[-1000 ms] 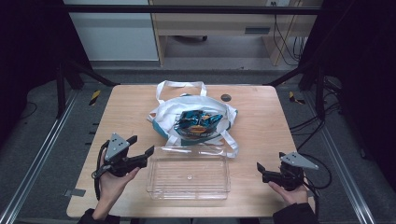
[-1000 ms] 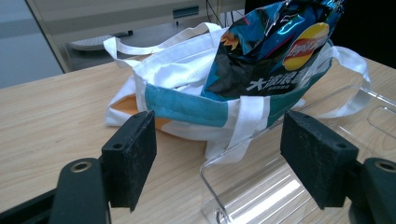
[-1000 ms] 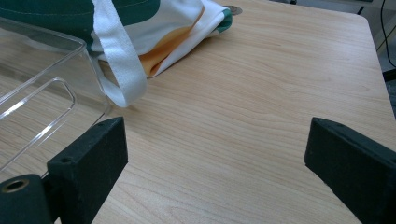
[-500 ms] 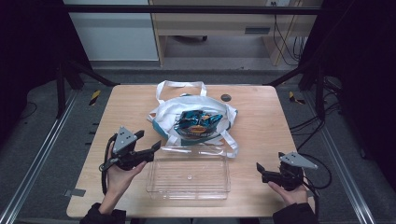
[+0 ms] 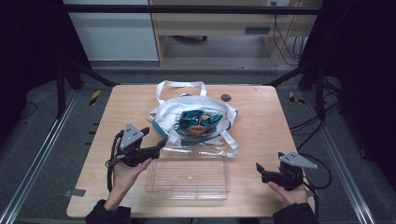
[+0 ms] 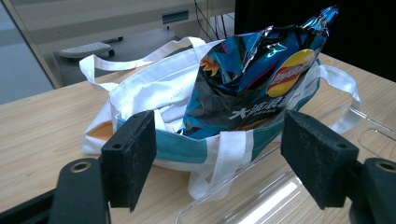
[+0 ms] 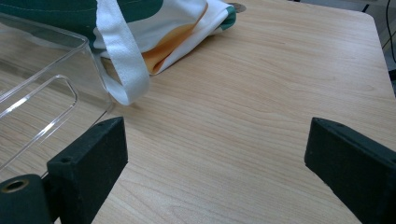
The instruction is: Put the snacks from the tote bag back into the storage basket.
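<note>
Holding nothing, the left gripper [image 5: 159, 145] sat with its jaws spread wide, aimed at the tote bag [image 5: 177, 109] from the near-left side of the table [image 5: 261, 126]. In the left gripper view the two black pads framed the bag's teal band and one white strap hanging over the front; neither pad touched the cloth. Jaw tips were just beside the far-left corner of the clear plastic tray [image 5: 188, 175], above its rim as far as the high view showed; whether they touched it, could not tell.

Right gripper [image 5: 259, 170] was also spread wide, nothing between the jaws. It hovered low at the near-right part of the table, just right of the tray, apart from it. Its own view showed bare wood between the pads, the tray's corner [image 7: 56, 88] at left, and a white strap [image 7: 123, 60] of the bag drooping down next to the tray wall.

Bag lay in the middle of the table, mouth open, white cloth with teal trim and an orange patch [image 7: 163, 49] on the side. A blue-and-black chip bag [image 6: 252, 79] stood in it, crinkled top poking out above the rim, yellow-red logo facing the left gripper. One handle loop [image 5: 180, 86] lay flat on the table behind the bag.

Tray was empty, sitting just in front of the bag, its far edge touching or under the bag's straps. A small dark round disc [image 5: 226, 97] sat on the wood behind the bag, to its right.
</note>
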Demonstrator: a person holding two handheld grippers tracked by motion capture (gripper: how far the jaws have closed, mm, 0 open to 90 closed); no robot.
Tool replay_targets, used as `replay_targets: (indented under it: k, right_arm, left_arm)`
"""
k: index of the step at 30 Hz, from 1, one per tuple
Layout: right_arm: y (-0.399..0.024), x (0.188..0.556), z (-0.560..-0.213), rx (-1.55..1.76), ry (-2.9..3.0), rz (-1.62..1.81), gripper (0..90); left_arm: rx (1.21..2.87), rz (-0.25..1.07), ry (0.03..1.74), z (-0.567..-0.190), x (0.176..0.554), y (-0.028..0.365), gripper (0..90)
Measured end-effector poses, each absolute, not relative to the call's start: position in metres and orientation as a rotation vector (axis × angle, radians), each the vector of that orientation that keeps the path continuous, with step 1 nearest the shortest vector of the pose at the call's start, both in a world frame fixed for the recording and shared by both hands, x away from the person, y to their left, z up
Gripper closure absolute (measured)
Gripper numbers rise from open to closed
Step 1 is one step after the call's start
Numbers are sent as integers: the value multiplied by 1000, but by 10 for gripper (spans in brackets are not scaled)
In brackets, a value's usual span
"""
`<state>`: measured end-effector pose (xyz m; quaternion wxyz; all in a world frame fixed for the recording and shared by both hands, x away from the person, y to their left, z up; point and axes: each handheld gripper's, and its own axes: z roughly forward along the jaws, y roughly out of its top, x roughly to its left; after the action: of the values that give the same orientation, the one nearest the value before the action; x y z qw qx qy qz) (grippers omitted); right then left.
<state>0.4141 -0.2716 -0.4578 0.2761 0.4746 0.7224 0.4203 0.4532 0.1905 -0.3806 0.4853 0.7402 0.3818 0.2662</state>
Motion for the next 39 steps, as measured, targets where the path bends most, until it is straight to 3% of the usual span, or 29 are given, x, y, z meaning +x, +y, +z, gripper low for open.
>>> replay_targets:
  k: [39]
  right_arm:
    - [-271, 415, -458, 1267, 1944, 1133, 63]
  left_arm:
    - [1805, 650, 906, -375, 478, 157, 339]
